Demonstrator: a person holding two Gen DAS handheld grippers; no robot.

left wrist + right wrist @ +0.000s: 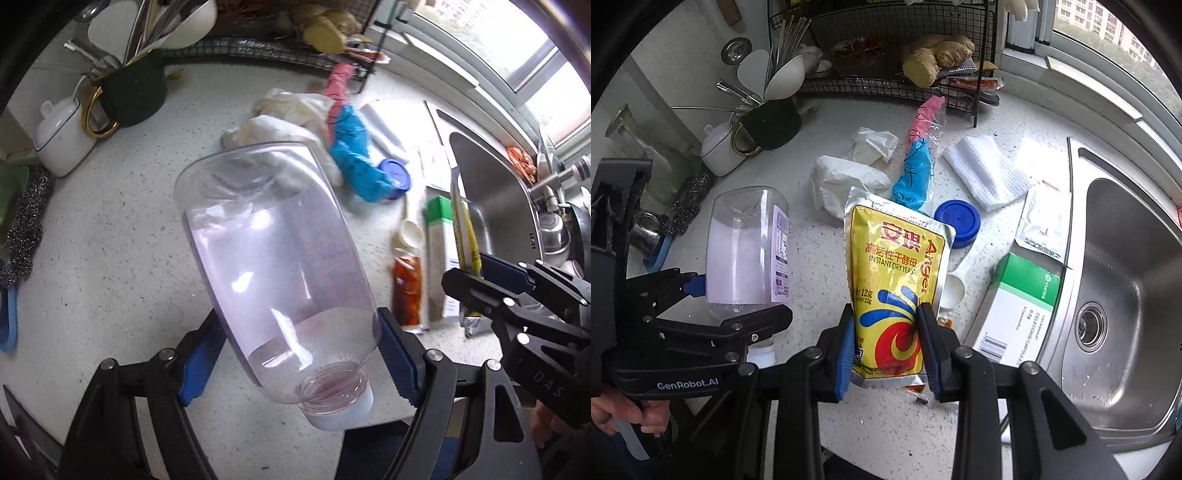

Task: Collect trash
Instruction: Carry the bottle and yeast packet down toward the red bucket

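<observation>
We are clamping the empty bottle (280, 266) in our left gripper (299, 354) and the yeast packet (894, 288) in our right gripper (886, 350), lifting both clear of the table (110, 240) for disposal.

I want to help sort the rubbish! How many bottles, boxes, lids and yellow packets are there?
Bottles: 1, the clear bottle in the left tool
Boxes: 1, the green and white box
Lids: 1, the blue lid
Yellow packets: 1, the yeast packet in the right tool
Total: 4
</observation>
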